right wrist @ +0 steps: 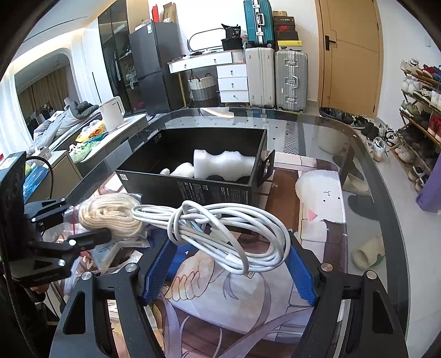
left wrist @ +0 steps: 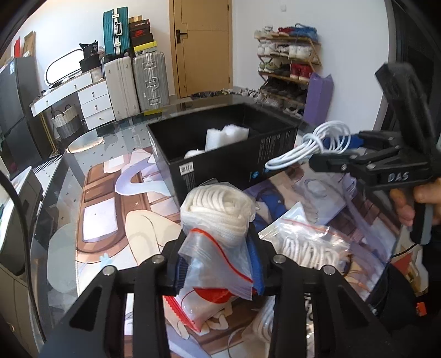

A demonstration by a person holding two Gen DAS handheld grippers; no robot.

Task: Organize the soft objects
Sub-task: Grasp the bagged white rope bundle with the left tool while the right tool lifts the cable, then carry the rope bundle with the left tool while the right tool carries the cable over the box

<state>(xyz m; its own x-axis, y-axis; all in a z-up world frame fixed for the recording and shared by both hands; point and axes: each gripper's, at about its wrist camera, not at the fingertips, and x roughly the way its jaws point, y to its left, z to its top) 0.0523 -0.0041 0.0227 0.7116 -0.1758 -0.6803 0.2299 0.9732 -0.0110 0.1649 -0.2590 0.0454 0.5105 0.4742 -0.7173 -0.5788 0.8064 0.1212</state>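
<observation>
Bagged white rope (left wrist: 217, 220); coiled white cable (right wrist: 226, 234); black box (right wrist: 198, 165).

Beyond the glass-topped table (right wrist: 366, 154) with its printed cartoon mat (right wrist: 319, 203), a tan wooden door (right wrist: 350, 52) stands closed, and beside it a white hard-shell suitcase (right wrist: 260, 77) and a ribbed silver suitcase (right wrist: 291, 78) stand upright, touching. A teal suitcase (right wrist: 257, 22) and stacked shoe boxes (right wrist: 285, 30) sit on top of them, next to a white drawer unit (right wrist: 233, 82) and a woven basket (right wrist: 202, 86). A wooden shoe rack (left wrist: 289, 57) full of sneakers lines the wall, with a dark fridge (right wrist: 153, 63) and a white kettle (right wrist: 111, 110) on the opposite side.
</observation>
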